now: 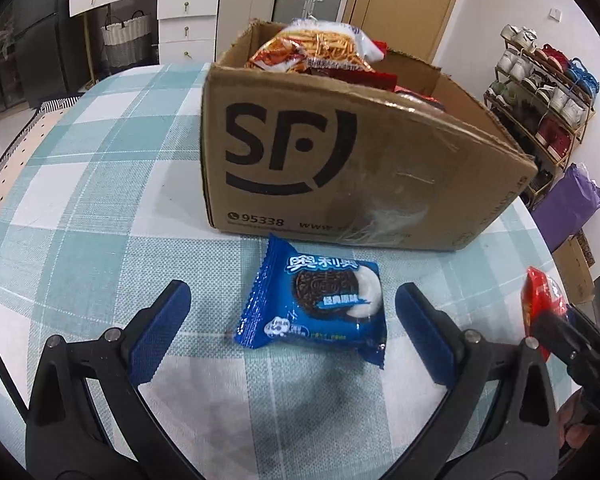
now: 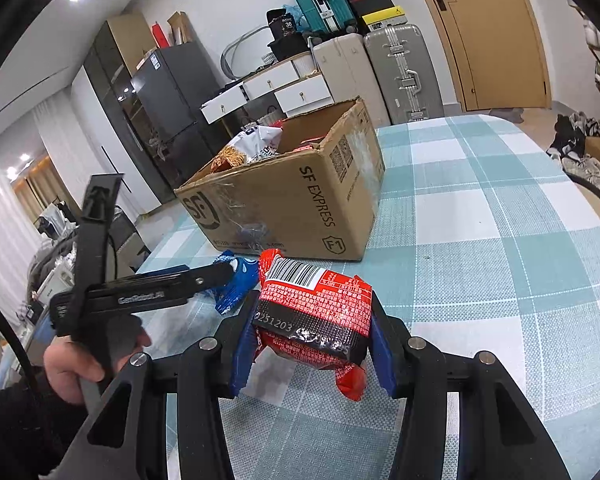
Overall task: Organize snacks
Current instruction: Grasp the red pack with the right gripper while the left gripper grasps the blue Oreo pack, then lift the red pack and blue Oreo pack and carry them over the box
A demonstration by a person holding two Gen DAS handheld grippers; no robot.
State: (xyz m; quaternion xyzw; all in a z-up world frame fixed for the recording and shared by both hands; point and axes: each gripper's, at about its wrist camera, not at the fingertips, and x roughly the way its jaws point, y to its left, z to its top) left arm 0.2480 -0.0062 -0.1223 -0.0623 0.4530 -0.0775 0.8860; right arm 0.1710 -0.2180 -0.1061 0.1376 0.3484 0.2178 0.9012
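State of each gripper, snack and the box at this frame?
left gripper: open, straddling the blue cookie pack.
right gripper: shut on red snack pack.
blue cookie pack: flat on tablecloth.
red snack pack: held off the table.
cardboard box: open-topped, holding snacks.

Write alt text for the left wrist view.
The open left gripper frames a blue cookie packet lying on the checked tablecloth, untouched. Behind it stands an open cardboard box filled with snacks; a red packet shows at right.
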